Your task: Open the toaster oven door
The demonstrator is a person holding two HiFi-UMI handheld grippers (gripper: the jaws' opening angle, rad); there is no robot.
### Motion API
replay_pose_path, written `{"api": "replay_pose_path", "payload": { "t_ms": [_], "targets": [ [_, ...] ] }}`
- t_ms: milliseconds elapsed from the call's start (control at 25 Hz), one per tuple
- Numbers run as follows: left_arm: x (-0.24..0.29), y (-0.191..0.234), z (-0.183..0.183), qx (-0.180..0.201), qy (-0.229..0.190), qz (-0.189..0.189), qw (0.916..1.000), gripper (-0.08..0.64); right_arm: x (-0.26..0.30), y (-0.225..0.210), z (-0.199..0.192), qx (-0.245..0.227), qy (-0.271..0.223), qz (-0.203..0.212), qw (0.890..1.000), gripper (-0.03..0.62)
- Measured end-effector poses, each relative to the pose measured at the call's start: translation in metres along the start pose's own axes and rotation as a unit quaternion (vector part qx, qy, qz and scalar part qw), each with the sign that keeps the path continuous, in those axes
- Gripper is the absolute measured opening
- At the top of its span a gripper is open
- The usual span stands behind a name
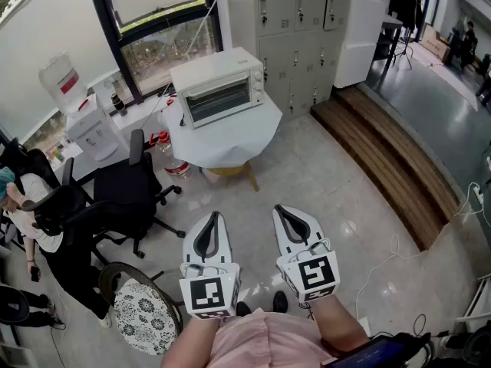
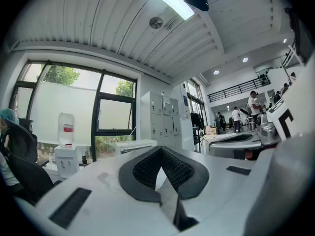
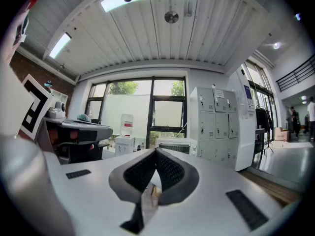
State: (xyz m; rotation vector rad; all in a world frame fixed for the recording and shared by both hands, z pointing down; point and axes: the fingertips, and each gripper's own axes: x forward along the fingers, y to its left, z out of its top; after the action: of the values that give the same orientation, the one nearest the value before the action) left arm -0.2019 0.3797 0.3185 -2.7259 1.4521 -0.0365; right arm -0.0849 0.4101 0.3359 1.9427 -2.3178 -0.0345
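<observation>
The white toaster oven [image 1: 219, 89] stands on a small table with a white cloth [image 1: 230, 136], far ahead of me; its glass door is closed. Both grippers hang low, well short of the table, over the floor. My left gripper [image 1: 213, 216] is shut with nothing between its jaws, and my right gripper [image 1: 281, 210] beside it is likewise shut and empty. In the left gripper view the oven [image 2: 134, 145] shows small beyond the closed tips of the left gripper [image 2: 159, 149]. In the right gripper view the oven [image 3: 176, 144] sits just past the tips of the right gripper [image 3: 156, 151].
Black office chairs [image 1: 123, 186] stand left of the table, with a seated person [image 1: 31, 221] at the far left. A water dispenser [image 1: 86, 117] is by the window, and grey lockers [image 1: 295, 21] are behind the oven. A wooden step [image 1: 383, 159] runs on the right; a patterned stool [image 1: 146, 317] is near my left.
</observation>
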Motion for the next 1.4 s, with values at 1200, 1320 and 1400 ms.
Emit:
{"api": "replay_pose_path", "payload": {
  "t_ms": [1200, 1320, 1400],
  "targets": [
    [0.059, -0.039, -0.041, 0.011, 0.053, 0.030, 0.9981, 0.014, 0.031, -0.071, -0.058, 0.027, 0.045, 0.044, 0.998, 0.025],
    [0.073, -0.023, -0.049, 0.004, 0.053, 0.038, 0.9979, 0.014, 0.052, -0.070, -0.065, 0.028, 0.049, 0.053, 0.997, 0.025],
    [0.089, -0.008, -0.054, -0.003, 0.052, 0.040, 0.9978, 0.014, 0.073, -0.070, -0.066, 0.031, 0.051, 0.056, 0.997, 0.024]
  ]
}}
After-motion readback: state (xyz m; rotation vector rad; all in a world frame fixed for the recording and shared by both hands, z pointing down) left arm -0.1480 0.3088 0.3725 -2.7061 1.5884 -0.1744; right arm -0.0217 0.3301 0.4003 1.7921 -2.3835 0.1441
